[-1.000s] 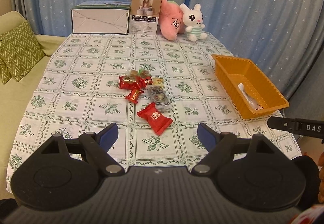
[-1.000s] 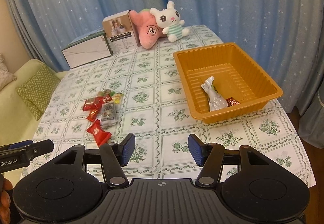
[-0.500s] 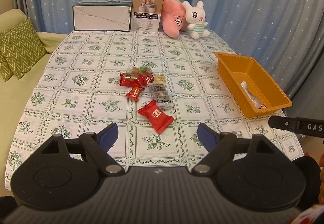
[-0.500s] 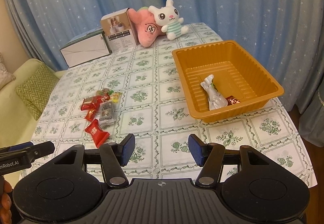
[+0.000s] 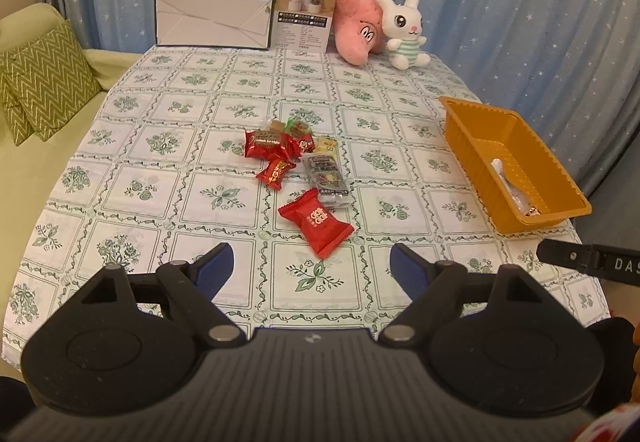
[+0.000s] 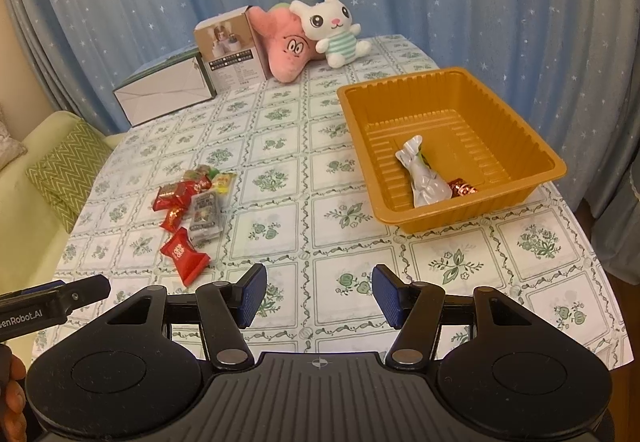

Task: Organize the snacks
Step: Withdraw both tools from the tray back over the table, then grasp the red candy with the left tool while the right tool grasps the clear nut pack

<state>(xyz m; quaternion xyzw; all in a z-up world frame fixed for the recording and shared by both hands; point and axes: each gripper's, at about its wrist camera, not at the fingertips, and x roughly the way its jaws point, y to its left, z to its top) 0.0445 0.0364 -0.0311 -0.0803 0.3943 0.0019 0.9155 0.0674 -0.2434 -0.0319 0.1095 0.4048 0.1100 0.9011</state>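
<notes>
Several wrapped snacks lie in a loose pile mid-table: a red packet [image 5: 317, 223] nearest me, a grey packet [image 5: 326, 177], a small red candy [image 5: 276, 172] and more red wrappers [image 5: 266, 143] behind. The pile also shows in the right wrist view [image 6: 188, 210]. An orange tray [image 6: 532, 150] at the right holds a silver packet [image 6: 424, 178] and a small red candy [image 6: 463, 189]. My left gripper [image 5: 311, 271] is open and empty, just short of the red packet. My right gripper [image 6: 318, 296] is open and empty, near the table's front edge, in front of the tray.
At the far edge stand a white carton [image 5: 214, 16], a printed box [image 5: 306, 10], a pink plush [image 5: 356, 28] and a white bunny plush [image 5: 404, 30]. A sofa with a green zigzag cushion [image 5: 40, 78] is at the left. Blue star curtains hang behind.
Both grippers have drifted slightly back and up, so the table looks a little farther away. Both stay open and empty. No snack has moved.
</notes>
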